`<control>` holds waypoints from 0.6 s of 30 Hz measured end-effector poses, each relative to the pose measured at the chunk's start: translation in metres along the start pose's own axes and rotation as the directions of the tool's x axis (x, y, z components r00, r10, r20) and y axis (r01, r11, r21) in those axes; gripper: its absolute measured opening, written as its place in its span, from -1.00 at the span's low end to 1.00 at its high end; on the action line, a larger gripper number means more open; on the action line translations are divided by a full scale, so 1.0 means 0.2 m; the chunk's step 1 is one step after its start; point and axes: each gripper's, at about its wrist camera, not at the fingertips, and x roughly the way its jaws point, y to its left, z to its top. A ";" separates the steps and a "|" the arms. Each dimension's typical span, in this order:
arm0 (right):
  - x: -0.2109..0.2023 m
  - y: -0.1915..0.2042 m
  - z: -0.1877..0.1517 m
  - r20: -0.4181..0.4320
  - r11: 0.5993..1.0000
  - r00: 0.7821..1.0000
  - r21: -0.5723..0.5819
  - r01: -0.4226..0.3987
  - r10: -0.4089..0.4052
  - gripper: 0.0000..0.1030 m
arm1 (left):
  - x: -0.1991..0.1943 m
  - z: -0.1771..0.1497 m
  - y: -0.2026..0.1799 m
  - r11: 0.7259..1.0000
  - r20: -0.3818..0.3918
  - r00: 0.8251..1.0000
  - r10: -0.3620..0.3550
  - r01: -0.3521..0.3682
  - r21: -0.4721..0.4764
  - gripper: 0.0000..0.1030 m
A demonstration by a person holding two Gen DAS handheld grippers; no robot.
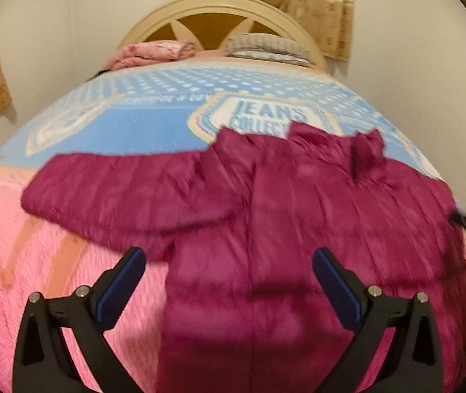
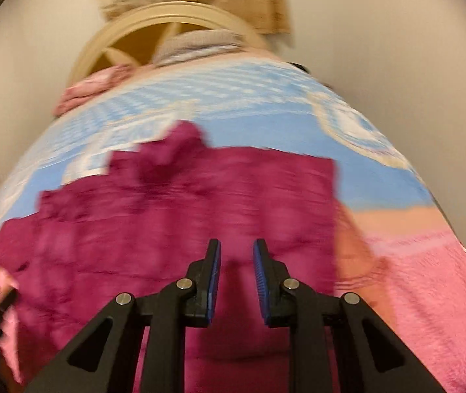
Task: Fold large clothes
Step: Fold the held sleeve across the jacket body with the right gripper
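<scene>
left gripper [image 1: 228, 262]: jaws spread, empty | right gripper [image 2: 237, 255]: jaws narrow, gap empty | jacket [image 1: 265, 203]: flat, left sleeve extended; bedspread [image 1: 69, 294] bare around.

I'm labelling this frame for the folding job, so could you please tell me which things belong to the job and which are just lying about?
Job: maroon jacket, left gripper, right gripper.

Lying about: pink bundle, pillows, curtain, headboard. The blanket only serves as the folding surface.
</scene>
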 end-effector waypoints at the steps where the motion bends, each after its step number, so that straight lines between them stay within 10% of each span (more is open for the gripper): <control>1: 0.03 -0.04 -0.01 -0.015 1.000 1.000 0.018 0.003 -0.002 -0.59 | 0.05 0.04 -0.02 0.999 0.002 0.999 0.041 -0.041 -0.006 1.00; 7: 0.16 -0.09 -0.11 -0.069 1.000 0.998 0.028 0.001 0.001 -0.59 | 0.33 0.02 -0.05 0.983 -0.086 0.980 0.182 -0.180 0.028 1.00; 18: 0.19 -0.05 -0.18 -0.007 0.999 0.999 -0.018 0.046 -0.046 -0.59 | 0.44 -0.06 0.07 0.992 -0.134 0.989 0.055 -0.069 -0.104 1.00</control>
